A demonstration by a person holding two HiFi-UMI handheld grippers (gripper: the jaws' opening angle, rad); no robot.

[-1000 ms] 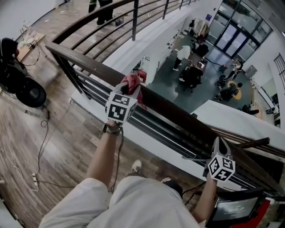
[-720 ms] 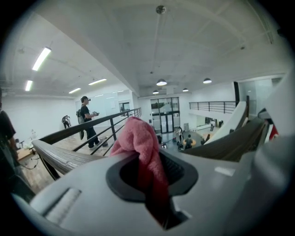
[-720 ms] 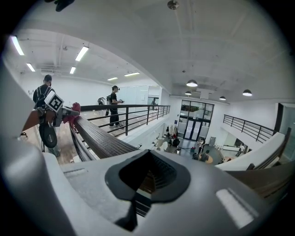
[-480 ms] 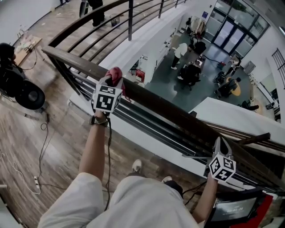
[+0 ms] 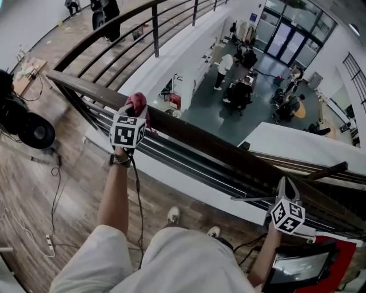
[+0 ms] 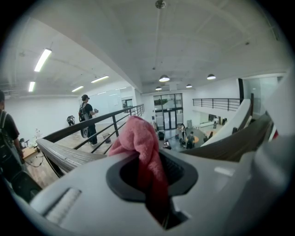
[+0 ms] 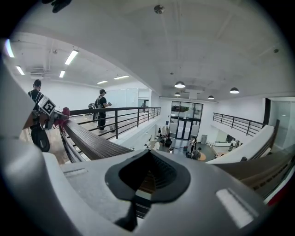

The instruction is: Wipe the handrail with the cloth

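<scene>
My left gripper [image 5: 135, 110] is pinched tight on the cloth [image 5: 138, 102], its jaws pressed together on the pink fabric. In the left gripper view the cloth [image 6: 139, 138] bunches up above the jaws and a fold runs down through the seam between them.

The wooden floor [image 5: 34, 194] of the gallery spreads under my feet, and past its edge the lower hall [image 5: 217, 109] opens far below, with several people standing and sitting there. The handrail [image 5: 194, 136], a dark wooden band over black metal bars, runs across in front of me from upper left to lower right. A person [image 5: 106, 10] stands on the far walkway behind a second, curved railing.

A round black device [image 5: 35, 131] sits on the floor to my left, well apart from the rail. A lit screen [image 5: 296, 268] shows at the lower right, just under my right arm.

My right gripper [image 5: 285, 186] hangs at the near side of the handrail, far along it from the left one. Its jaws are pressed together with nothing between them.

The cloth lies against the top of the handrail near its left end. A thin cable [image 5: 55, 191] trails over the floorboards.
</scene>
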